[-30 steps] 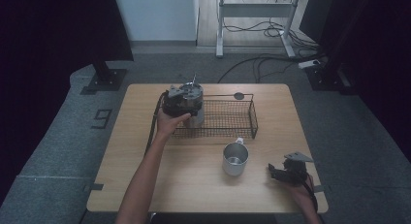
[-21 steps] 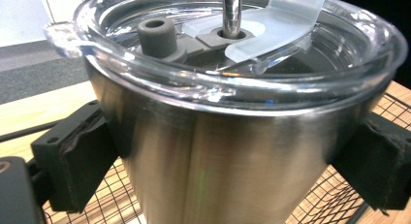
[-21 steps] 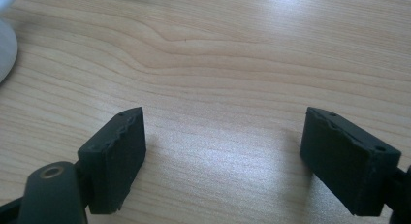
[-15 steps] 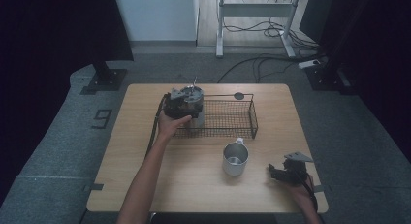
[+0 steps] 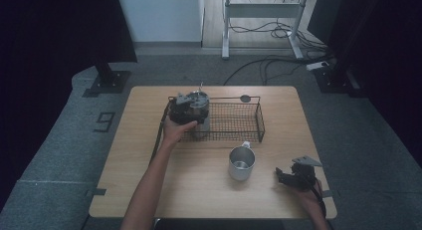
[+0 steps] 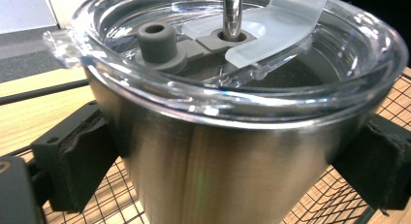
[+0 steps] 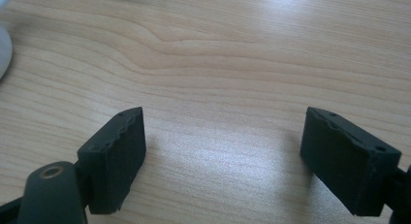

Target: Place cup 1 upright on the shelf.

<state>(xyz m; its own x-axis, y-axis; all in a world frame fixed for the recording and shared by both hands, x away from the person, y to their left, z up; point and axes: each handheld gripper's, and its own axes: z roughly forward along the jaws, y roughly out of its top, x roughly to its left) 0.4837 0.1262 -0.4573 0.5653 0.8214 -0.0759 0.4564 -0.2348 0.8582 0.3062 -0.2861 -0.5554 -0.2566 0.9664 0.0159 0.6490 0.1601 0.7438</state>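
Two pads of the left gripper [image 6: 228, 156] pinch the steel tumbler [image 6: 232, 151] over the wire basket's [image 5: 249, 128] left end. Keep it upright; lower gently. Right gripper [image 7: 223, 156], jaws spread and empty, rests near the table's [image 5: 149, 180] front right corner.

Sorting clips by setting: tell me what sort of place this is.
Probably a lab or studio set up for recording, not a home: a lone wooden table on grey carpet, dark curtains at both sides, loose cables across the floor and a metal stand behind.
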